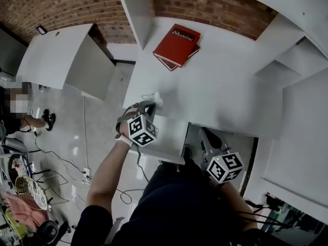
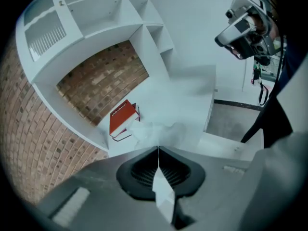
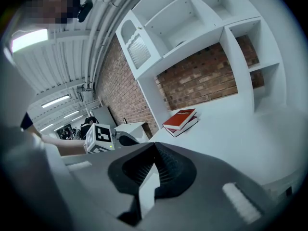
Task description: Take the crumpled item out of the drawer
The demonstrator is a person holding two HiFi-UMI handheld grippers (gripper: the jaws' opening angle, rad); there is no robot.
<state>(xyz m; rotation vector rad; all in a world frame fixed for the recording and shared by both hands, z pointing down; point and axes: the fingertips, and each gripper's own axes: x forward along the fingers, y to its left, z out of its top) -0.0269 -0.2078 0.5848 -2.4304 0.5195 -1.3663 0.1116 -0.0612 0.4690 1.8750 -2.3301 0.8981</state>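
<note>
Left tongs (image 2: 158,149) closed, pinching an edge of the white crumpled item (image 1: 153,98). The item sticks out past their tip, looks clear of the open drawer (image 1: 171,137) and sits over the table (image 1: 220,91) front edge, with the red book (image 1: 177,44) at 12 o'clock well beyond. Right tongs (image 3: 154,147) closed on nothing, low at 4 o'clock of the left. Judged: item is basically out, so carry it toward 12 o'clock with a firm pinch since the hold looks thin, and put it on bare table short of the book before letting go.
</note>
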